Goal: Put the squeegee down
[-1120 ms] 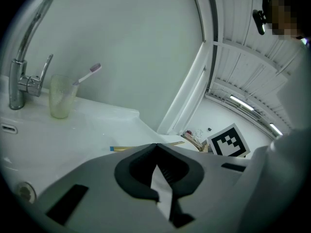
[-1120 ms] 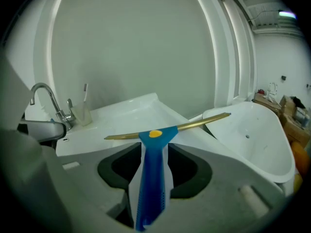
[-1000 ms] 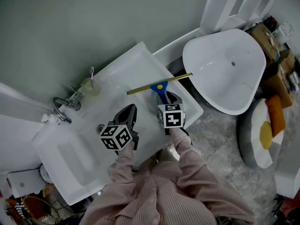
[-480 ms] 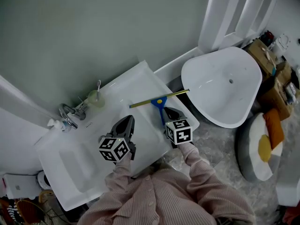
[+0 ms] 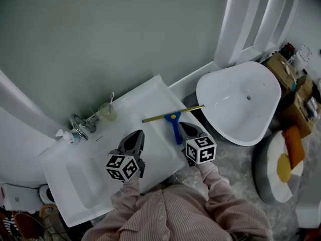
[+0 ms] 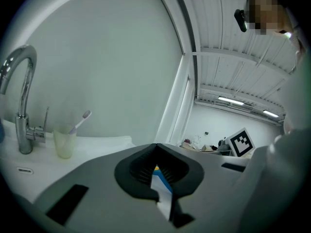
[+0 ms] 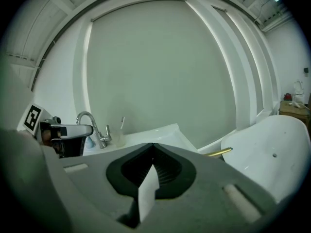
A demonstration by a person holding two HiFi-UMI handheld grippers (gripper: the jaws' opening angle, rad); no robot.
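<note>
The squeegee (image 5: 174, 118), a brass blade bar on a blue handle, lies flat on the right part of the white sink counter (image 5: 150, 97). My right gripper (image 5: 183, 126) hangs just short of the handle's near end, jaws shut and empty. In the right gripper view its tips (image 7: 153, 145) meet, and the squeegee's brass end (image 7: 221, 152) shows beyond them. My left gripper (image 5: 137, 134) hovers over the counter to the left of the squeegee. It is shut with nothing held, and its tips (image 6: 156, 145) are closed.
A chrome faucet (image 5: 80, 122) and a cup with a toothbrush (image 5: 108, 111) stand at the counter's back. The sink bowl (image 5: 80, 177) is at left. A white oval tub (image 5: 241, 99) stands at right, with boxes (image 5: 288, 59) and a round cushion (image 5: 281, 164) beyond.
Both grippers have lifted and drawn back from the counter. The right one has come off the blue handle, and the squeegee stays lying on the counter.
</note>
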